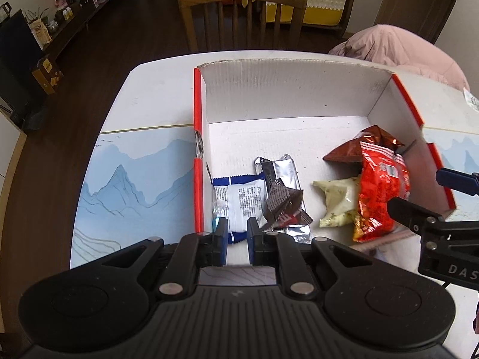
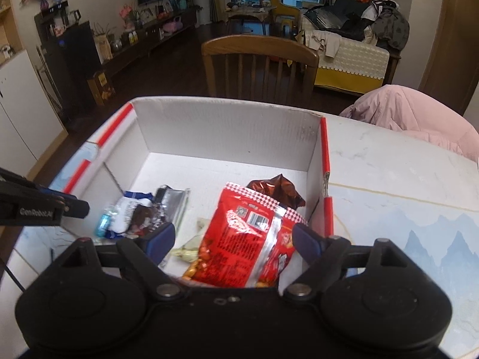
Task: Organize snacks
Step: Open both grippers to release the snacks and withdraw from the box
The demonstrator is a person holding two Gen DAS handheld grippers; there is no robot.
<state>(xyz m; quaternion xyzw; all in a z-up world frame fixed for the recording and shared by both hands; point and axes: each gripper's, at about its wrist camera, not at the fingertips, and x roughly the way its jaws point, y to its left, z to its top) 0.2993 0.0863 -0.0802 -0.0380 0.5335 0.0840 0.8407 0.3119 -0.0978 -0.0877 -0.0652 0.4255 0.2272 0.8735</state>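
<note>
A white cardboard box with red edges (image 1: 287, 89) (image 2: 227, 131) sits on the table and holds several snacks. A blue-and-white packet (image 1: 239, 200), a silver-and-brown wrapper (image 1: 284, 191), a pale green packet (image 1: 338, 203), a red bag (image 1: 380, 191) (image 2: 242, 245) and a brown foil bag (image 1: 365, 146) (image 2: 275, 191) lie inside. My left gripper (image 1: 237, 233) hovers over the box's near edge, jaws slightly apart and empty. My right gripper (image 2: 232, 239) is open wide, its fingers on either side of the red bag.
A wooden chair (image 1: 242, 15) stands at the table's far side. A pink jacket (image 1: 398, 51) lies at the far right. A blue mountain-print mat (image 1: 134, 179) covers the table (image 1: 161, 95) beside the box.
</note>
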